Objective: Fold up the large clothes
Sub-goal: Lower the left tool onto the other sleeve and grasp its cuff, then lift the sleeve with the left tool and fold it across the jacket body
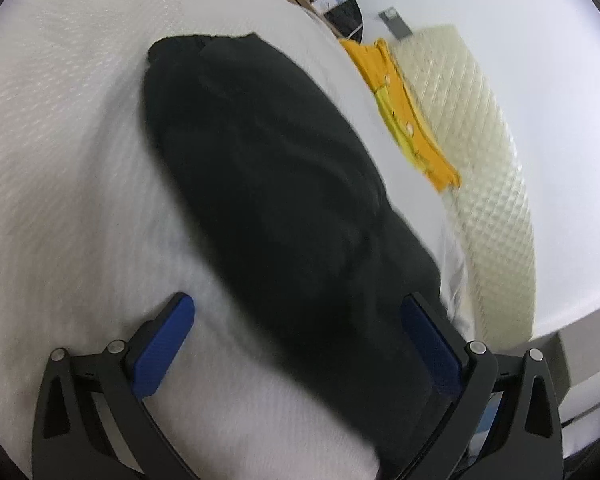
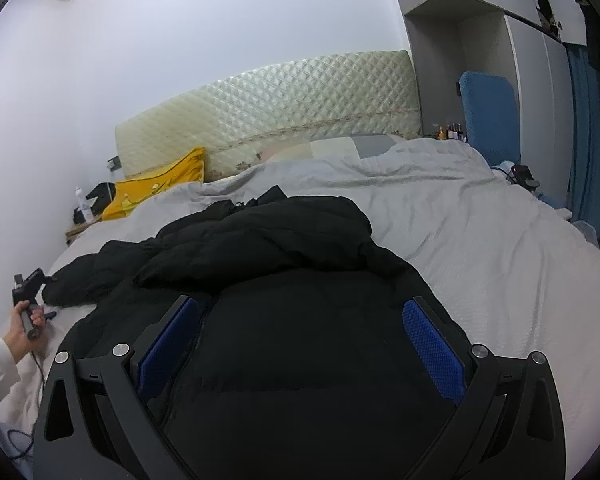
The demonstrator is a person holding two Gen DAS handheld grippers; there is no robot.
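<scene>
A large black padded jacket lies rumpled on the white bed cover. In the left wrist view its long black sleeve or side stretches away across the cover. My left gripper is open just above the near end of that black part, nothing between its blue pads. My right gripper is open, hovering low over the jacket's body, blue pads wide apart. The left gripper also shows in the right wrist view, held in a hand at the jacket's left edge.
A yellow pillow lies by the quilted cream headboard. A bedside table with a bottle stands at the left. A blue chair, wardrobe and small devices are at the right side of the bed.
</scene>
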